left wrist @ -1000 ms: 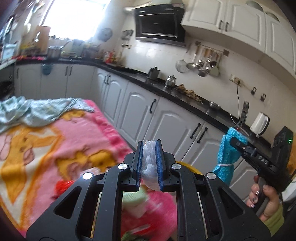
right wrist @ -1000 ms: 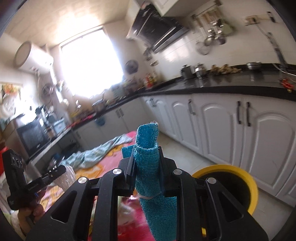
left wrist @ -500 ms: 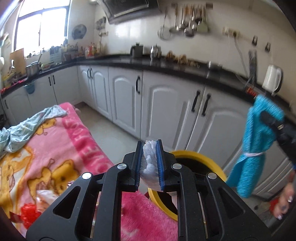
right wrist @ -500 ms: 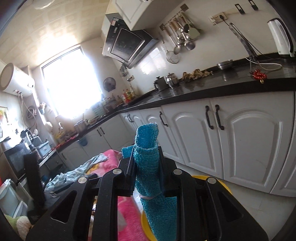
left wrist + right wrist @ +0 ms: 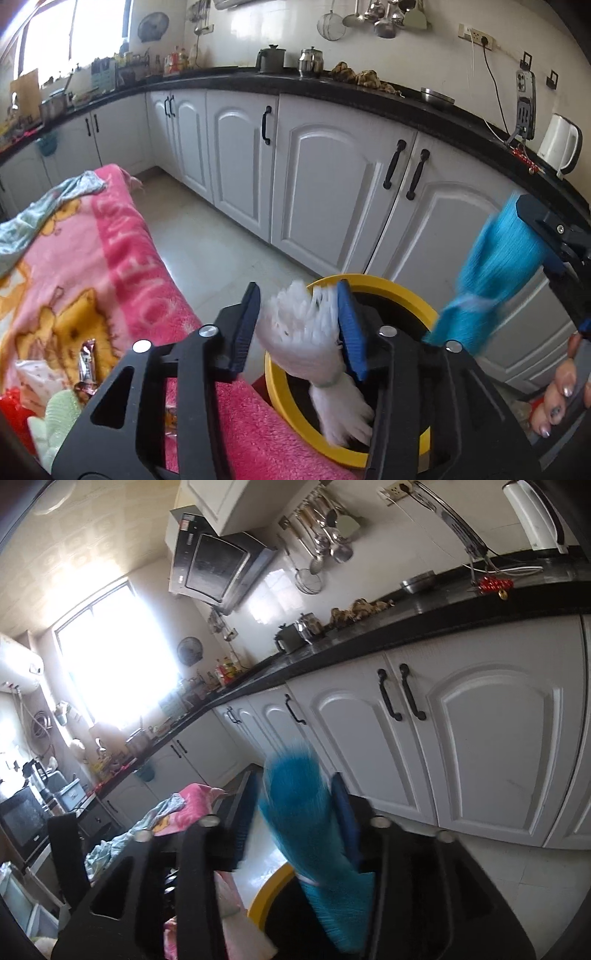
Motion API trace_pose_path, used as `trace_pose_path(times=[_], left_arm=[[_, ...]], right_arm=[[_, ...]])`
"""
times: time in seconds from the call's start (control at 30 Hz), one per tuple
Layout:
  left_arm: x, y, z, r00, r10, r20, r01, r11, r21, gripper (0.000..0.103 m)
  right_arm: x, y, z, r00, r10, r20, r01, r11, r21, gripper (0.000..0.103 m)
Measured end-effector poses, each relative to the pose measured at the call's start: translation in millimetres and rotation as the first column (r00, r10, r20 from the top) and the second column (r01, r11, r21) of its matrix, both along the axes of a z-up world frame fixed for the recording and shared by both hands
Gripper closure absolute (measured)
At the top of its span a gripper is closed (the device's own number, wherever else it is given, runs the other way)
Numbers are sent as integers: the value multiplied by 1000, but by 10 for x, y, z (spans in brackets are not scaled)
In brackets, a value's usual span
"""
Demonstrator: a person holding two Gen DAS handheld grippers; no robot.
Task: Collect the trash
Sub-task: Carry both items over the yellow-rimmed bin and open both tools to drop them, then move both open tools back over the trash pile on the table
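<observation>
Below the centre of both views, the yellow bin (image 5: 391, 291) waits. Left gripper (image 5: 299, 325) stands apart, the white cloth (image 5: 306, 332) dropping in; right gripper (image 5: 295, 812) apart too, the blue cloth (image 5: 306, 823) slipping. Wrappers (image 5: 86, 363) remain on the pink blanket (image 5: 122, 251) at lower left.

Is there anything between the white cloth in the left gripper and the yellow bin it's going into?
Nothing visible. The left gripper is open, and the white fluffy cloth hangs straight over the mouth of the round yellow bin, its lower end already inside the dark opening. The pink blanket lies beside the bin.
</observation>
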State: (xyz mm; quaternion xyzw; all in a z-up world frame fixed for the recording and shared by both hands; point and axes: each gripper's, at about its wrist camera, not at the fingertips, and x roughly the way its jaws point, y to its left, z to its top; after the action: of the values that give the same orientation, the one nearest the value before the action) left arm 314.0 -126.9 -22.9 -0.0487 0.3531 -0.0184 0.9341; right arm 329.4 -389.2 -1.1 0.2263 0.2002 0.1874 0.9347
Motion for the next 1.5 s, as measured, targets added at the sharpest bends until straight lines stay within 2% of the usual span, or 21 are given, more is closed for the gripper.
trace_pose_path(times=[0.07, 0.13, 0.27, 0.47, 0.53, 0.87, 1.17, 1.3, 1.5], left_arm=[[1, 27, -2, 1000, -3, -6, 2, 1000, -15, 62], [-31, 96, 10, 1000, -6, -5, 6, 999, -49, 51], [-110, 192, 76, 1000, 5, -14, -7, 994, -109, 43], [-350, 356, 294, 1000, 23, 14, -20, 982, -188, 19], [-450, 410, 379, 999, 37, 35, -29, 979, -201, 12], [-1011, 728, 740, 988, 76, 132, -41, 967, -252, 11], [-1435, 1391, 896, 970, 179, 163, -129, 952, -279, 11], [-1636, 1683, 931, 953, 238, 188, -182, 944, -276, 11], [-1904, 2037, 882, 934, 304, 186, -247, 928, -278, 11]], right_arm=[[-30, 13, -17, 1000, -4, 3, 4, 1000, -11, 52], [-65, 4, -22, 1000, -12, -2, 12, 1000, -13, 48], [-193, -16, 14, 999, -35, 3, 35, 999, -18, 38], [-503, 48, 120, 998, -49, 28, 51, 995, -83, 25], [-583, 65, 145, 998, -46, 35, 49, 995, -90, 24], [-1004, 353, 333, 997, 10, 74, 3, 984, -177, 15], [-1319, 804, 419, 987, 143, 73, -125, 970, -210, 12], [-1489, 1077, 385, 973, 224, 57, -205, 949, -240, 11], [-1750, 1537, 268, 928, 373, 13, -352, 885, -306, 11]])
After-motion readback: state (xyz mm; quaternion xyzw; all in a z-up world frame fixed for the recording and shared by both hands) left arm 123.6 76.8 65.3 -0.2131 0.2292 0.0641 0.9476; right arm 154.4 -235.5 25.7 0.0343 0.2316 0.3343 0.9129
